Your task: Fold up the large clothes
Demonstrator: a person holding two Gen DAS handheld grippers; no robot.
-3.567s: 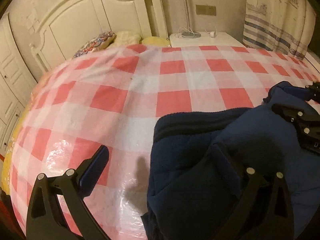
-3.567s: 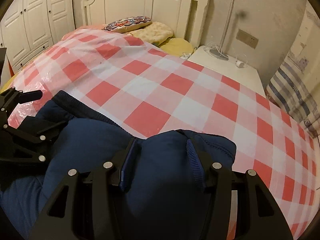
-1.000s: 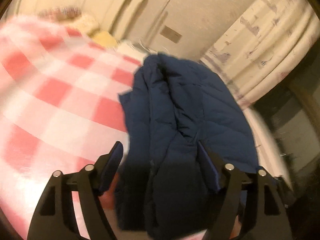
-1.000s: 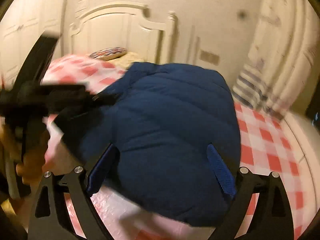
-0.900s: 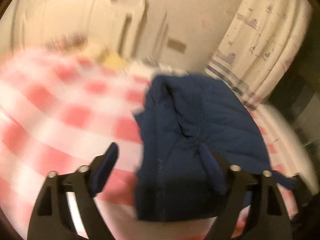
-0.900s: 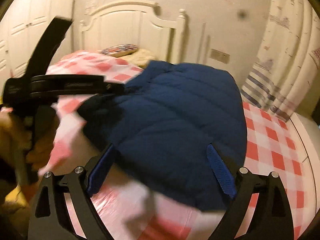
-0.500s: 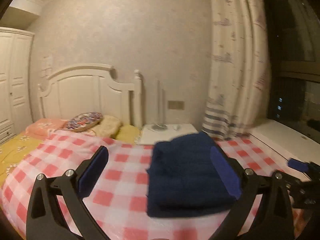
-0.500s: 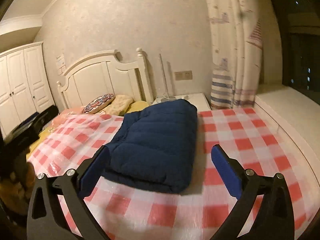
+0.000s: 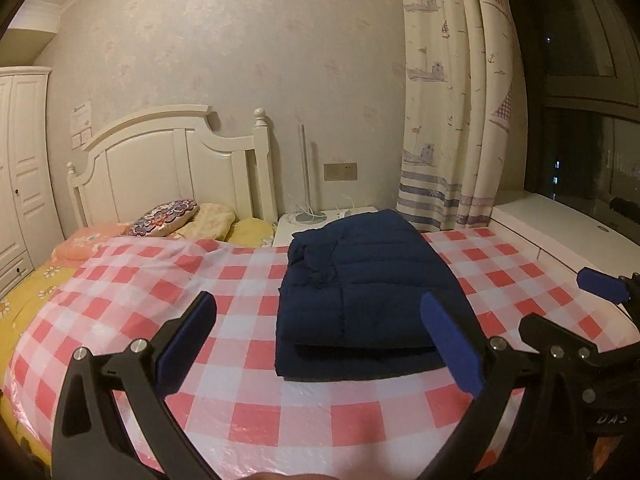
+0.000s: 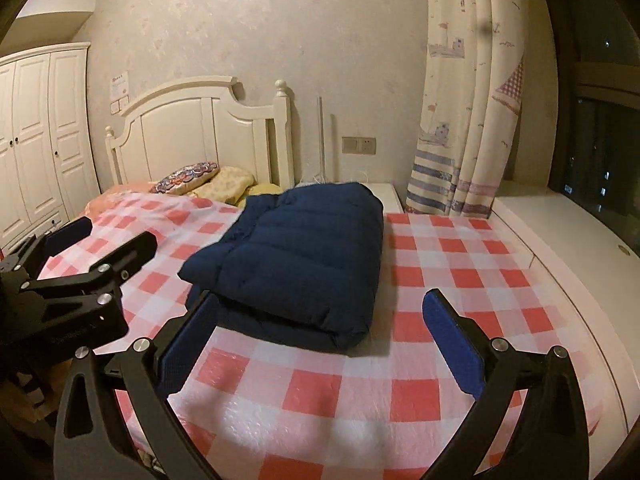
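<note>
Bed (image 9: 280,412) under a red-and-white checked plastic cover (image 10: 460,264), filling most of both views. White headboard (image 9: 160,172) at the far end of the bed, patterned pillow (image 9: 164,212) just below it. Navy quilted jacket (image 9: 372,280), folded into 2 layers, lying flat on the bed's cover toward the nightstand (image 9: 316,220) side. Left gripper (image 9: 320,340) above the near edge of the bed, jaws spread wide, empty. Right gripper (image 10: 320,336) likewise above that edge, jaws wide apart, holding nothing.
</note>
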